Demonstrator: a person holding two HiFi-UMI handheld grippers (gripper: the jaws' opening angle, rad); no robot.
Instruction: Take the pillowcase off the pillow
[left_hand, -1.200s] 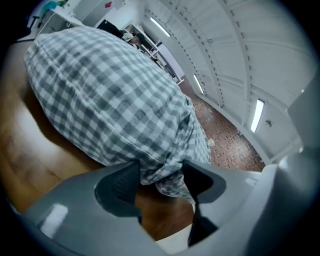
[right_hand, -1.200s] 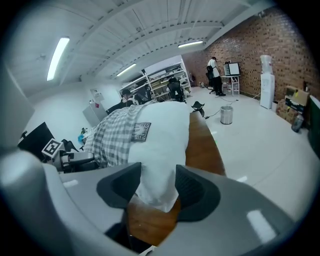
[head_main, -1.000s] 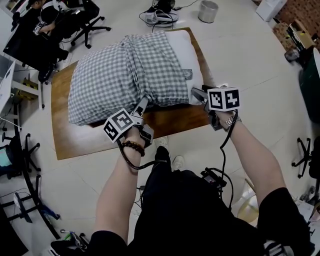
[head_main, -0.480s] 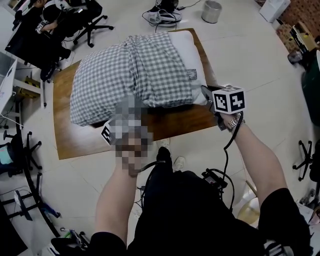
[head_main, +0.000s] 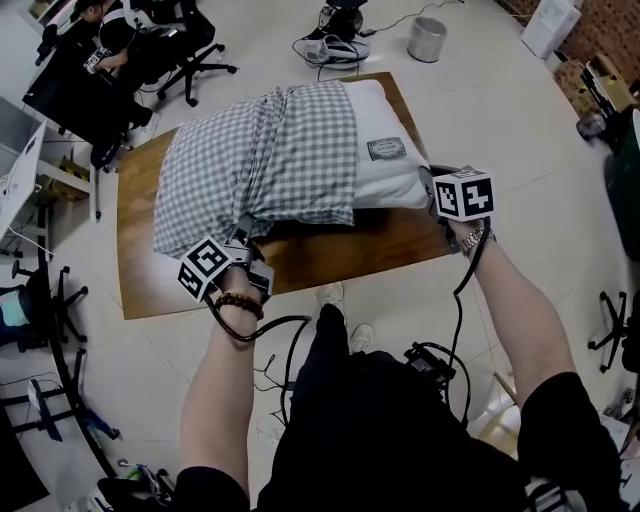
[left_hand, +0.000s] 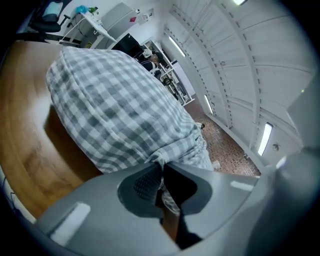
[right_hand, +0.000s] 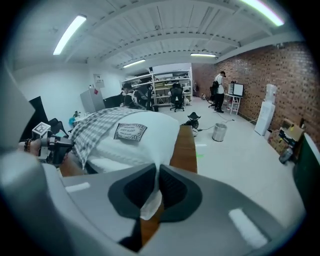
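A white pillow with a printed label lies on a low wooden table. A grey checked pillowcase covers its left part. My left gripper is at the case's near edge, and the left gripper view shows it shut on a bunched fold of the checked pillowcase. My right gripper is at the pillow's bare right corner. In the right gripper view it is shut on the white pillow, with the cloth pinched between the pads. Both sets of jaws have just closed.
Office chairs and a desk with seated people stand at the far left. A metal bin and cables sit on the floor beyond the table. Boxes line the right. A person stands far off.
Both grippers have shut on cloth. The left gripper has moved left with the pillowcase's edge, and more white pillow, with its whole label, now shows on the right.
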